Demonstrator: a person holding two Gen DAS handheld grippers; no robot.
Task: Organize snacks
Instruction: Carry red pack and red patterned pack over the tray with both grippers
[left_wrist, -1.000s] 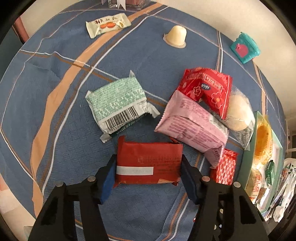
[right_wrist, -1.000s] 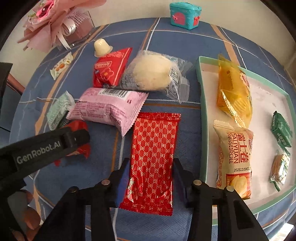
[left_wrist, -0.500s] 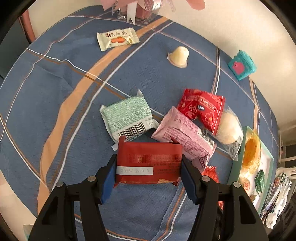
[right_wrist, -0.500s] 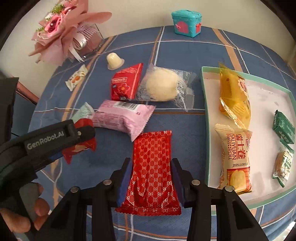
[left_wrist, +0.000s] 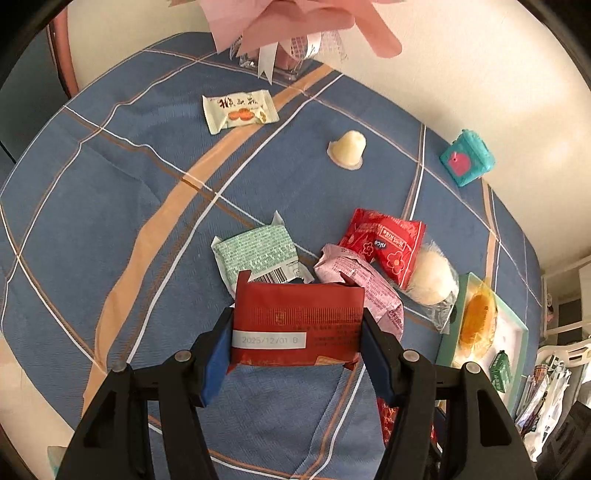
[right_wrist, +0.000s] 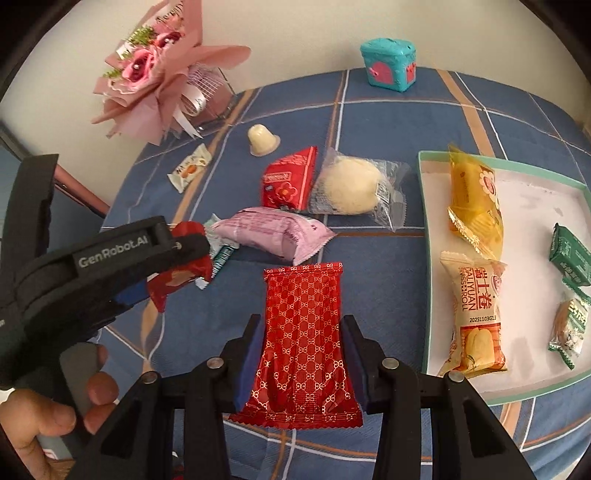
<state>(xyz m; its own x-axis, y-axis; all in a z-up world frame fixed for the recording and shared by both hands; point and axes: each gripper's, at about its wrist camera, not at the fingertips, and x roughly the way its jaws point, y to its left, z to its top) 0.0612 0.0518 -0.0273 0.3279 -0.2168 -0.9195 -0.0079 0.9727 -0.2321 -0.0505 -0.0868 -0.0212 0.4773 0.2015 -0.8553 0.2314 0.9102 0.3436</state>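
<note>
My left gripper (left_wrist: 295, 339) is shut on a dark red snack packet (left_wrist: 295, 325) with a white date label, held above the blue cloth; the gripper also shows in the right wrist view (right_wrist: 184, 254). My right gripper (right_wrist: 301, 354) is shut on a red patterned packet (right_wrist: 303, 332), lifted off the cloth. Loose on the cloth lie a green packet (left_wrist: 258, 254), a pink packet (right_wrist: 273, 236), a red flower-print packet (right_wrist: 288, 181), a clear-wrapped white bun (right_wrist: 351, 184), a jelly cup (right_wrist: 262, 140) and a small candy packet (right_wrist: 190, 168).
A teal-rimmed white tray (right_wrist: 535, 192) at the right holds a yellow packet (right_wrist: 474, 199), a Swiss roll packet (right_wrist: 476, 310) and small green packets (right_wrist: 570, 254). A pink bouquet (right_wrist: 159, 74) and a teal toy box (right_wrist: 388, 62) stand at the back.
Both grippers have risen away from the cloth with their packets; the table items look smaller and farther in both views. The bouquet has come into view.
</note>
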